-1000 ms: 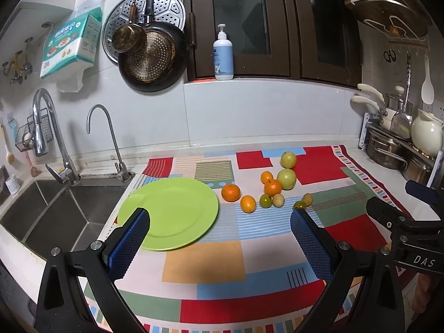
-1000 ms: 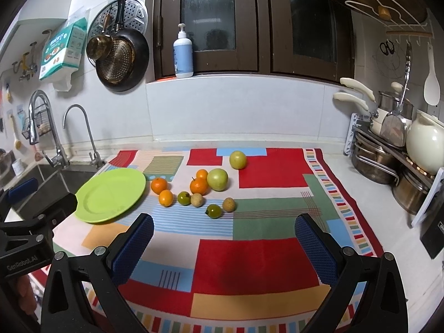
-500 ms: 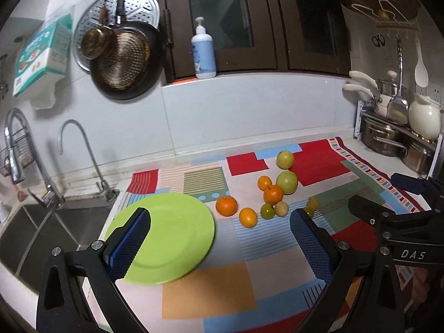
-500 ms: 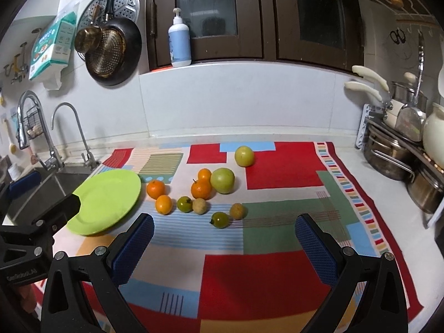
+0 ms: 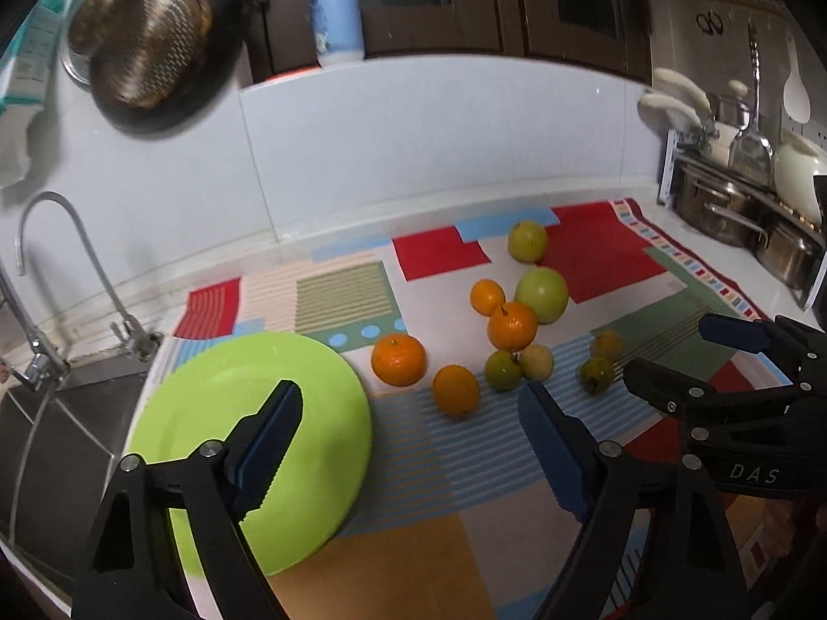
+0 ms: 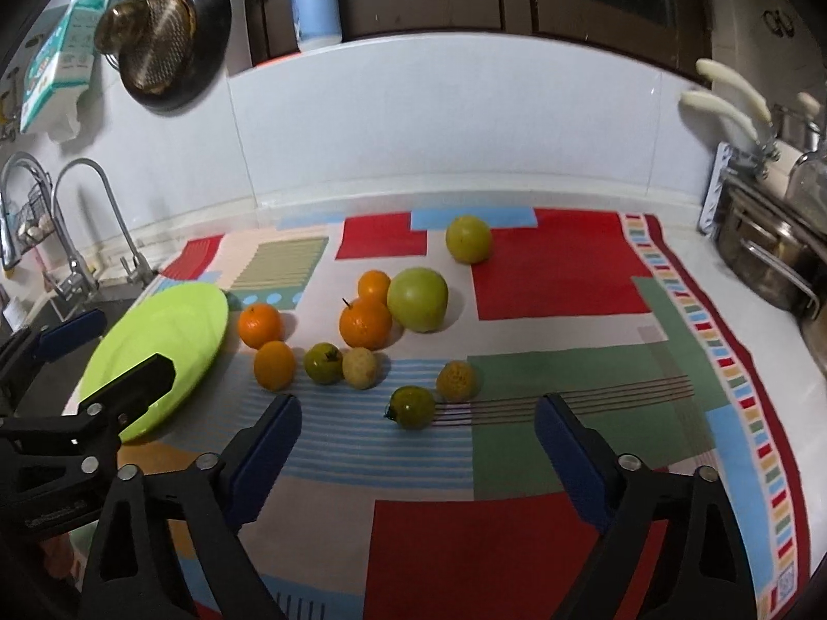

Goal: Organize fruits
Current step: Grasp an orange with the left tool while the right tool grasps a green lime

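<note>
Both grippers close in on the loose fruit, jaws narrowing and empty

Left wrist view: the left gripper [image 5: 408, 444] has dropped nearer the green plate [image 5: 207, 403] since a second ago, its jaws have just been closing partway with nothing between them; the nearest orange [image 5: 456, 390] lies just right of the plate, so a first pick looks close, though blur softens the small fruits. Right wrist view: the right gripper [image 6: 416, 452] also comes lower, jaws just closing a little and holding nothing, a small green fruit [image 6: 412, 407] well right of the plate [image 6: 170, 341] lies ahead; the plate's near edge hides behind the other gripper
</note>
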Demonstrator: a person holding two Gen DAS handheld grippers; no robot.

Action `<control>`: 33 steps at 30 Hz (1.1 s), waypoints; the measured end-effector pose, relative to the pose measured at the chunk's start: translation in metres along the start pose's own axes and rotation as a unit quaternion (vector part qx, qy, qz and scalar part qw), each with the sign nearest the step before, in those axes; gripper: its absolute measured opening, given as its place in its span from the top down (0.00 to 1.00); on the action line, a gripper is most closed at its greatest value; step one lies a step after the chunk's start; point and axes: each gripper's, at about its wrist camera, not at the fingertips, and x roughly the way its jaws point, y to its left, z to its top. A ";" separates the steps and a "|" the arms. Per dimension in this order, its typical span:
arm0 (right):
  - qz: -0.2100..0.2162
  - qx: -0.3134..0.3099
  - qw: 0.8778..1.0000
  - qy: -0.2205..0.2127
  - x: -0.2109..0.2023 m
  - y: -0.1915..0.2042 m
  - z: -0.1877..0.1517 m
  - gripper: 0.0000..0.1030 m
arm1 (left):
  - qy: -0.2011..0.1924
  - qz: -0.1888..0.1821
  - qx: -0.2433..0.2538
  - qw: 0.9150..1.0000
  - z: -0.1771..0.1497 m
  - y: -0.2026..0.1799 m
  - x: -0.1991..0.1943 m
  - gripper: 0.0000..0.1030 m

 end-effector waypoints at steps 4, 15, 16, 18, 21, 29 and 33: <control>0.008 0.003 1.000 0.021 0.019 -0.002 0.001 0.19 | 0.017 -0.009 0.004 1.000 0.001 -0.001 0.022 0.24; 0.046 0.008 0.997 0.067 0.052 0.002 -0.003 0.32 | 0.060 -0.037 -0.001 0.998 0.000 -0.007 0.067 0.37; 0.046 0.008 0.997 0.069 0.053 0.002 -0.004 0.33 | 0.064 -0.038 0.000 0.997 0.000 -0.008 0.071 0.39; 0.049 0.011 0.996 0.076 0.058 0.002 -0.005 0.36 | 0.068 -0.040 0.001 0.997 0.000 -0.009 0.076 0.40; 0.050 0.010 0.995 0.084 0.064 0.001 -0.006 0.41 | 0.074 -0.045 0.000 0.996 0.001 -0.010 0.084 0.44; 0.049 0.008 0.995 0.091 0.072 0.001 -0.007 0.55 | 0.099 -0.060 -0.008 0.993 -0.001 -0.010 0.099 0.55; 0.044 0.003 0.995 0.092 0.074 0.001 -0.007 0.58 | 0.110 -0.069 -0.010 0.991 -0.003 -0.011 0.104 0.65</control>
